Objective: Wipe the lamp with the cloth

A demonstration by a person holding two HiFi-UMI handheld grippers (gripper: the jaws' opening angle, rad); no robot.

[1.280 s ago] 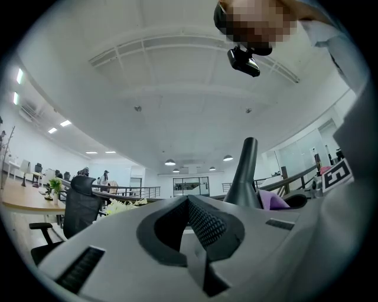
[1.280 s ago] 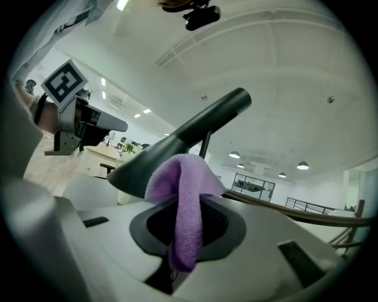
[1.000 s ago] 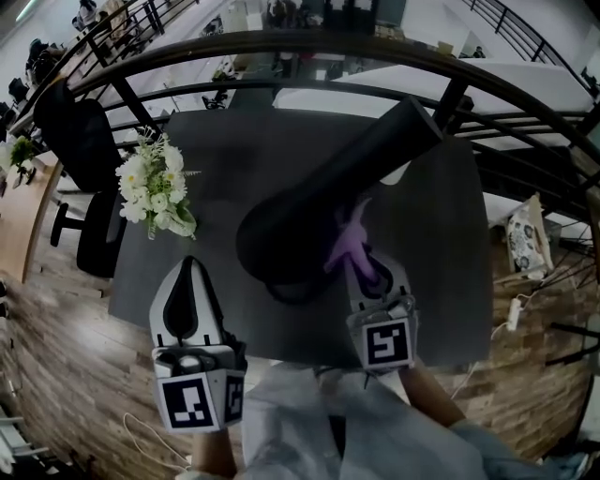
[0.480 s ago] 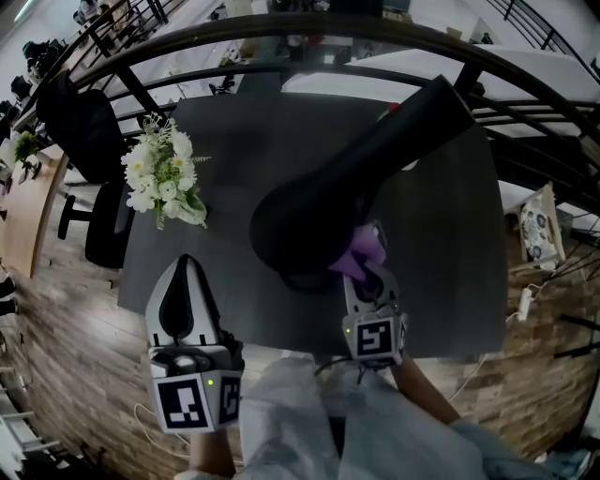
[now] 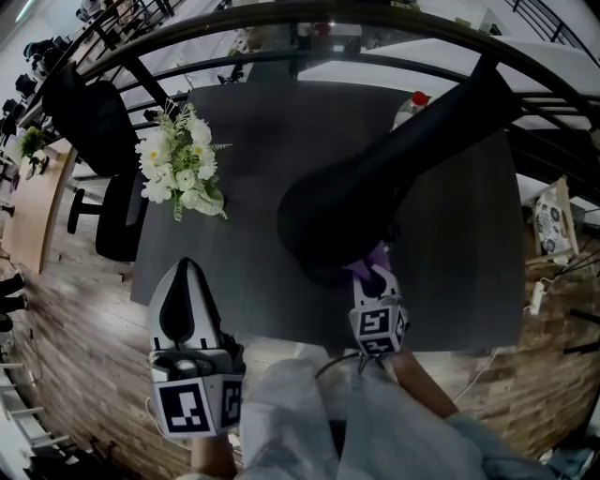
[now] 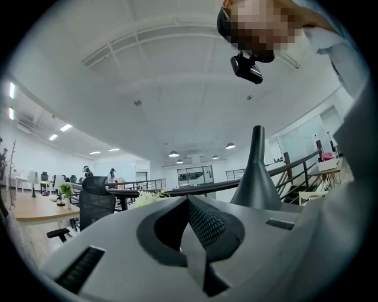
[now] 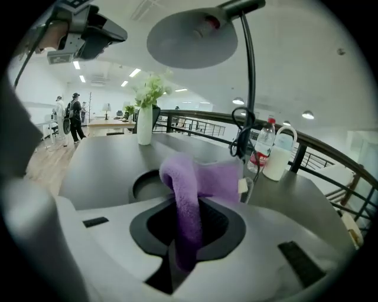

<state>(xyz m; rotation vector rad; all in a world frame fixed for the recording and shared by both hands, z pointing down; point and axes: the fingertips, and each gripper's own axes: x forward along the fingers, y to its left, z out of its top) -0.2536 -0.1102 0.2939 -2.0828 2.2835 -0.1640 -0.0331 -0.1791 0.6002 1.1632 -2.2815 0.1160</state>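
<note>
The black lamp's wide shade (image 5: 347,220) hangs over the middle of the dark table, and its arm rises toward the far right. My right gripper (image 5: 375,279) sits just under the shade's near rim, shut on a purple cloth (image 5: 373,262). In the right gripper view the cloth (image 7: 190,197) folds out of the jaws of my right gripper (image 7: 184,227), with the shade (image 7: 192,36) overhead, the thin stem (image 7: 250,88) behind and the round base (image 7: 149,186) beyond. My left gripper (image 5: 187,305) is shut and empty at the table's near left. The left gripper (image 6: 190,206) points upward in its own view.
A white vase of flowers (image 5: 180,169) stands at the table's (image 5: 253,131) far left. A water bottle (image 7: 262,147) and a white jug (image 7: 279,152) stand by the lamp stem. A black railing (image 5: 309,19) curves behind the table. An office chair (image 5: 89,131) is at the left.
The right gripper has drawn the cloth from the shade's side down under its near rim, so less cloth shows. The left gripper has stayed where it was.
</note>
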